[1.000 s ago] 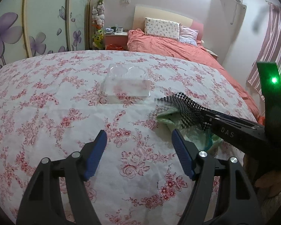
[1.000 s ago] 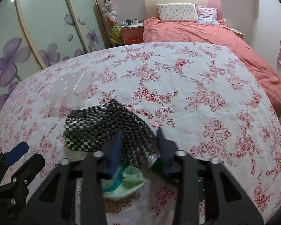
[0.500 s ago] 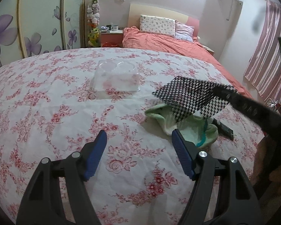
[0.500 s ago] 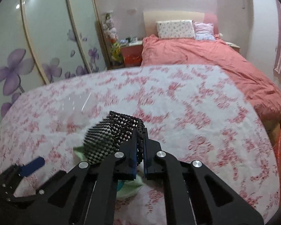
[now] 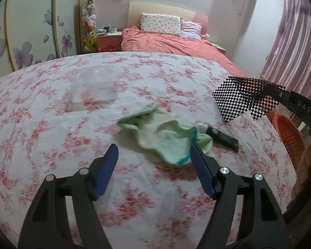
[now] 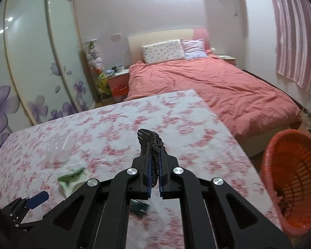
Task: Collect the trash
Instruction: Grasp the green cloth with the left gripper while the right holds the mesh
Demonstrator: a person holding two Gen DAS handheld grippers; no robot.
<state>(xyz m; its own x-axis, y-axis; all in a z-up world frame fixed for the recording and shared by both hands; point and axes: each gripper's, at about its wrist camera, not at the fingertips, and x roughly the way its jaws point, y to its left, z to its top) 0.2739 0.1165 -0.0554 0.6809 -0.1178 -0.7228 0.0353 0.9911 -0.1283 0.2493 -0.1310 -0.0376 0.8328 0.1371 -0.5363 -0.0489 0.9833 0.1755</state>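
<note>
A black-and-white checkered mesh (image 5: 238,97) hangs in the air above the table's right side, with my right gripper (image 6: 154,166) shut on it. In the right wrist view the mesh (image 6: 149,141) sticks out edge-on past the blue pads. My left gripper (image 5: 154,157) stands open low over the floral tablecloth (image 5: 51,145), nothing between its fingers; a crumpled light green cloth (image 5: 165,132) lies just ahead of its right finger. A clear plastic box (image 5: 95,87) rests farther back on the left. A small dark flat object (image 5: 224,137) lies to the right of the cloth.
An orange plastic basket (image 6: 290,166) stands on the floor off the table's right edge, with something small in its bottom. A bed with a salmon cover (image 6: 217,83) lies beyond the table. Sliding wardrobe doors run along the left; a striped curtain hangs at the right.
The right gripper shut on the mesh, lifted it off the green cloth and carried it right. The dark object under it is uncovered. The left gripper shifted toward the cloth.
</note>
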